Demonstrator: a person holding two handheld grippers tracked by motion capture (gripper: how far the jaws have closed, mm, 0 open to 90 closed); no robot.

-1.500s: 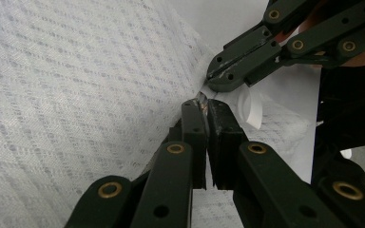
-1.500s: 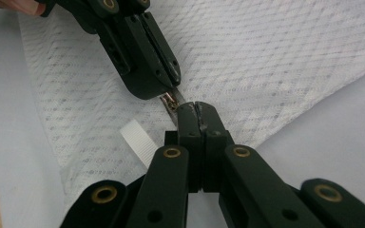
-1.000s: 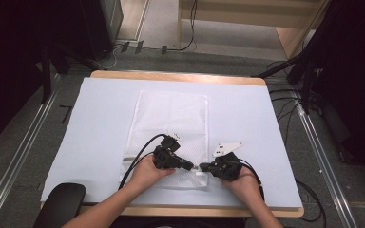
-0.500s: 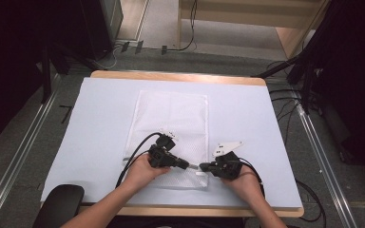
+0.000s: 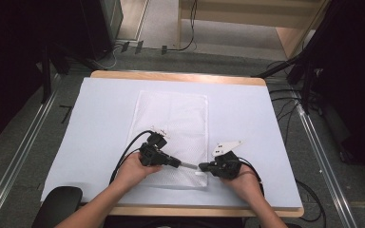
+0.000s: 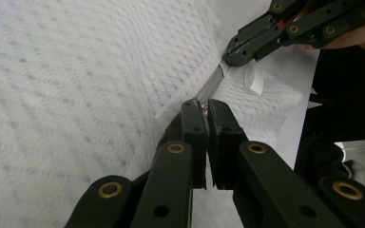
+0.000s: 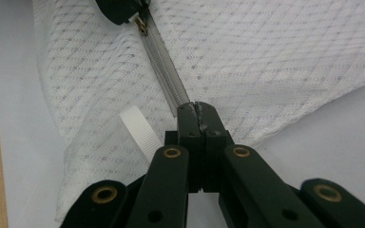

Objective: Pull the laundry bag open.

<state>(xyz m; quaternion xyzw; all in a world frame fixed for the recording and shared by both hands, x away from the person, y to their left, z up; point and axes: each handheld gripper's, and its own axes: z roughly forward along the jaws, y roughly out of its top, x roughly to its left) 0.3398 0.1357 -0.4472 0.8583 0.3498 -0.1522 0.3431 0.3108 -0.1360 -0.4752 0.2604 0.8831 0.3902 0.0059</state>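
A white mesh bag (image 5: 171,118) lies flat on the white-covered table (image 5: 100,118), its zipper (image 5: 191,166) along the near edge. My left gripper (image 5: 181,164) is shut on the zipper's pull (image 6: 202,106), which shows as a small metal piece between the jaw tips. My right gripper (image 5: 202,167) is shut on the zipper's end (image 7: 197,110) at the bag's near right corner. A short stretch of grey zipper (image 7: 164,66) runs between the two grippers. A white ribbon loop (image 7: 138,129) hangs off the bag beside my right gripper's jaws.
A black rounded object (image 5: 57,202) sits below the table's near left corner. Cables (image 5: 313,204) trail off the right side. The wooden table edge (image 5: 178,76) borders the far side, with metal rails (image 5: 24,156) on the floor to the left.
My left gripper has moved left, away from the right gripper, and a strip of zipper now shows between them. The right hand has stayed in place.
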